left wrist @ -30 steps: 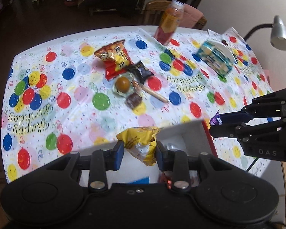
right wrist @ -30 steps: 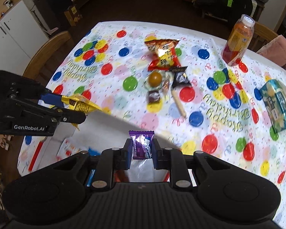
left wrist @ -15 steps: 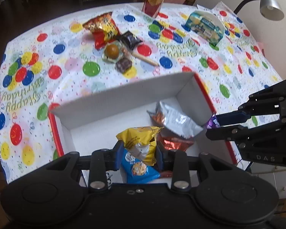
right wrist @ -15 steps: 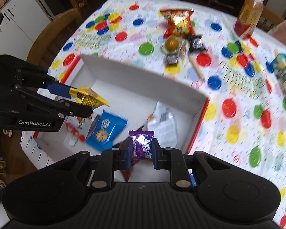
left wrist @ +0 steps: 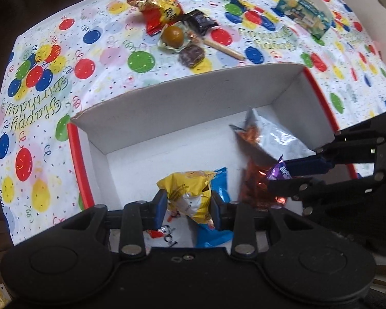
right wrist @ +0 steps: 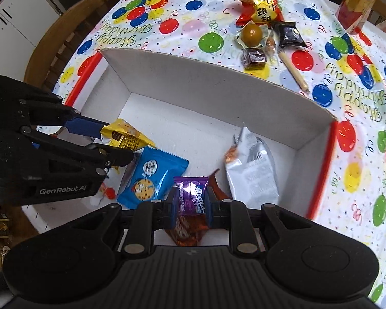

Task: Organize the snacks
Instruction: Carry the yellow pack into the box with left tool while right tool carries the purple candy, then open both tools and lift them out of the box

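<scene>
Drop-off step: left gripper clamps yellow packet, right gripper clamps purple candy — both over white box. Next: open fingers, release inside.

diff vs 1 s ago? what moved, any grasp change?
Both grippers moved from above the tablecloth to over the open white box, lower and closer to its contents. No grasp change: left gripper is shut on the yellow packet, right gripper shut on the purple candy; nothing released. Snacks on the tablecloth and the blue cookie pack look unmoved.
</scene>
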The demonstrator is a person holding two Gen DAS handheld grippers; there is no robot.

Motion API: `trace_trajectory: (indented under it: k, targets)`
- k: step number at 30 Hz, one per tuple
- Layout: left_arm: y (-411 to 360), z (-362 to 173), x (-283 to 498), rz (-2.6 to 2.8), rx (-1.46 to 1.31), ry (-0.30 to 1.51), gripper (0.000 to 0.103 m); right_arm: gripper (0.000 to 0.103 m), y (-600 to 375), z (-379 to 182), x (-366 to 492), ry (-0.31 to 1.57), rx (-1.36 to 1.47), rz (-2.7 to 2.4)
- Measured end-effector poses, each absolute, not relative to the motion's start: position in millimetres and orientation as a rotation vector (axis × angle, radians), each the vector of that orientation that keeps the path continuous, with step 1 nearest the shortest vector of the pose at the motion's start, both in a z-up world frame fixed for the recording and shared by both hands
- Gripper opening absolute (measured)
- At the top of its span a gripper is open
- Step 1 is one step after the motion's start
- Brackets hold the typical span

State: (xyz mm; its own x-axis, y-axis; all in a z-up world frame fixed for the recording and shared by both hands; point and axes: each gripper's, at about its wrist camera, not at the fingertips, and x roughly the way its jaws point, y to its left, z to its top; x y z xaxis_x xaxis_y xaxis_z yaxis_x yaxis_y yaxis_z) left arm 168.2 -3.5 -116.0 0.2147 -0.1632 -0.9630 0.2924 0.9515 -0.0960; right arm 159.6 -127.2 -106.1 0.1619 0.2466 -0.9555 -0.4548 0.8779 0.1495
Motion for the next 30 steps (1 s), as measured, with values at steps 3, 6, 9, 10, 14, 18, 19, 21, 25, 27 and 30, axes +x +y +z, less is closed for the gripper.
trace_trajectory:
  k: [3, 6, 9, 10, 14, 18, 19, 21, 25, 27, 30]
  targets:
    - [-2, -124, 175, -0.290, 0.137, 1.320, 0.032, 0.020, -121, -115, 164, 1.329, -0.181, 0.499]
    - [1, -133, 181, -0.270, 0.128, 1.342, 0.032, 0.020, -117, -122, 169, 1.338, -0.184, 0.491]
    - [0, -138, 185, -0.274, 0.130, 1.350, 0.033, 0.021, -115, -126, 173, 1.349, -0.172, 0.493]
    - [0, -140, 185, -0.274, 0.130, 1.354, 0.033, 0.021, -114, -127, 173, 1.354, -0.169, 0.493]
    - [-2, -146, 188, -0.273, 0.135, 1.368, 0.033, 0.021, -112, -129, 174, 1.356, -0.166, 0.490]
    - [-3, -148, 190, -0.271, 0.133, 1.369, 0.033, 0.021, -112, -128, 176, 1.357, -0.153, 0.482]
    - [-3, -149, 190, -0.269, 0.130, 1.370, 0.033, 0.021, -113, -128, 176, 1.358, -0.153, 0.481]
    - [-4, -149, 190, -0.266, 0.134, 1.370, 0.034, 0.021, -113, -127, 176, 1.360, -0.152, 0.485]
    - [-5, -148, 188, -0.272, 0.139, 1.361, 0.037, 0.023, -113, -123, 174, 1.355, -0.155, 0.486]
    - [-4, -145, 188, -0.273, 0.128, 1.354, 0.039, 0.023, -113, -120, 174, 1.353, -0.155, 0.490]
    - [-3, -139, 187, -0.282, 0.105, 1.339, 0.047, 0.023, -116, -114, 171, 1.343, -0.153, 0.496]
